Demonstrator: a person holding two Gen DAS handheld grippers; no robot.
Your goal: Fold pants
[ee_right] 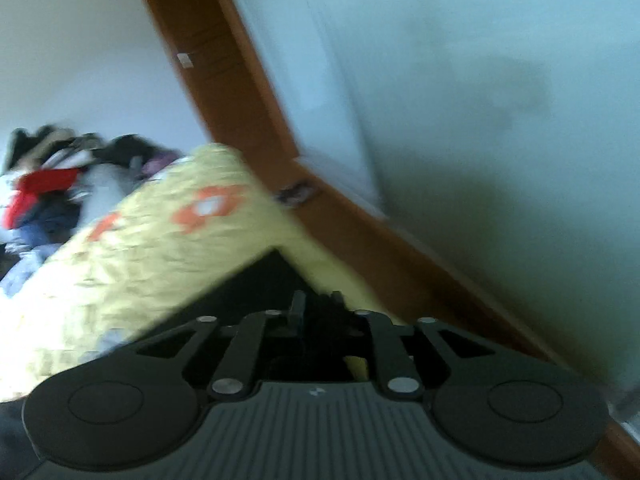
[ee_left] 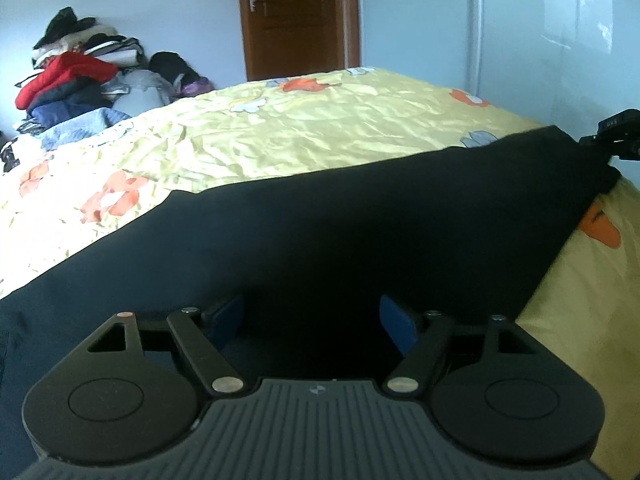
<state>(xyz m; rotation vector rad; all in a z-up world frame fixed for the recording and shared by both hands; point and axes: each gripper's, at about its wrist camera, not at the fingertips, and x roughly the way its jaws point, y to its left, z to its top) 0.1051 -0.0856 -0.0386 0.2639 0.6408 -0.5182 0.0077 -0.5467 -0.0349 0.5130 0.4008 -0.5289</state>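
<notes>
Yellow floral bedspread (ee_left: 304,136) under black pants (ee_left: 320,232), left tool (ee_left: 312,320) apart, right tool (ee_right: 316,312) nearly together, grip unclear.

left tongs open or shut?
Open: the left tongs show blue pads spread wide apart over the black pants, with no cloth pinched between them.

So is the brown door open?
No, the door at the far wall sits shut in its frame, with no gap showing beside it.
</notes>
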